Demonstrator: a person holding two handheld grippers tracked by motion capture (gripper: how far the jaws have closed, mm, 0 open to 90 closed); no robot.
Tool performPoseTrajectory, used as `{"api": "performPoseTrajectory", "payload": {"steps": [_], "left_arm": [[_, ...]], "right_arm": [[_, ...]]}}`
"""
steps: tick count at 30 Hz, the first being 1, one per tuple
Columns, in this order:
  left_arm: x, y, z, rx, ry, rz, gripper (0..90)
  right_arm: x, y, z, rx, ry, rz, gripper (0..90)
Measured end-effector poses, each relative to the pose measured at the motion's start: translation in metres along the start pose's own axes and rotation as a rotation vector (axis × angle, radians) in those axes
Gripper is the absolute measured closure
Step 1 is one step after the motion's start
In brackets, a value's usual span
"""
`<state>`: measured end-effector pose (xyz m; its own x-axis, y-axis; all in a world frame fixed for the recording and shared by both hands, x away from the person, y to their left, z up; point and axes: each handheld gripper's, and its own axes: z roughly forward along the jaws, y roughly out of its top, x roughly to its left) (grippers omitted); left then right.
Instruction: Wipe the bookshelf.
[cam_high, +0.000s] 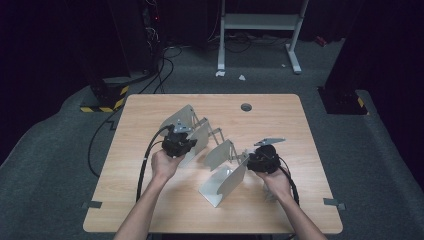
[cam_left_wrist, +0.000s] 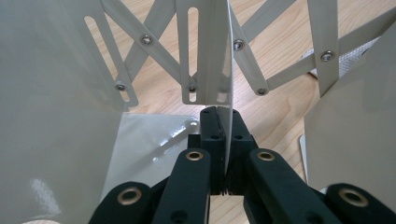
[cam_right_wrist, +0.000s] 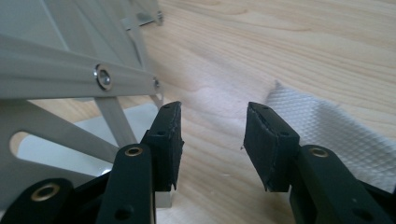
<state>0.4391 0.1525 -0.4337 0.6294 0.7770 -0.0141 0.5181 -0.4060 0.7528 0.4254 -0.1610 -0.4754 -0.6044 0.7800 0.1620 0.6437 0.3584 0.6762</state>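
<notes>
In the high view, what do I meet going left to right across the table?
Left gripper's cable → left gripper clamped on a rack plate → middle plate → right gripper.

My left gripper (cam_high: 186, 141) sits left of centre on the table (cam_high: 150, 200), at the left part of the folding rack (cam_high: 220, 155); in the left gripper view one rack divider plate (cam_left_wrist: 225, 70) stands between my jaws. My right gripper (cam_high: 252, 161) is at the rack's right end, just beside the crossed slats (cam_right_wrist: 70, 79). A paper towel (cam_right_wrist: 336, 130) lies on the table right of my right jaws. Cable hole (cam_high: 246, 107) behind the rack.
</notes>
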Motion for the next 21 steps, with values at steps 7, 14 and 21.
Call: {"api": "performPoseTrajectory", "payload": {"steps": [7, 14, 21], "left_arm": [[0.001, 0.000, 0.001, -0.014, -0.030, -0.004, 86.9], [0.006, -0.015, 0.000, 0.013, 0.004, -0.075, 62.2], [0.008, -0.046, 0.003, 0.151, 0.120, -0.110, 51.2]], "right_arm": [[0.017, -0.009, -0.001, -0.012, 0.025, -0.017, 54.5], [0.016, -0.010, 0.003, -0.001, 0.005, -0.016, 52.2], [0.016, -0.008, 0.005, -0.003, 0.006, -0.011, 52.5]]}}
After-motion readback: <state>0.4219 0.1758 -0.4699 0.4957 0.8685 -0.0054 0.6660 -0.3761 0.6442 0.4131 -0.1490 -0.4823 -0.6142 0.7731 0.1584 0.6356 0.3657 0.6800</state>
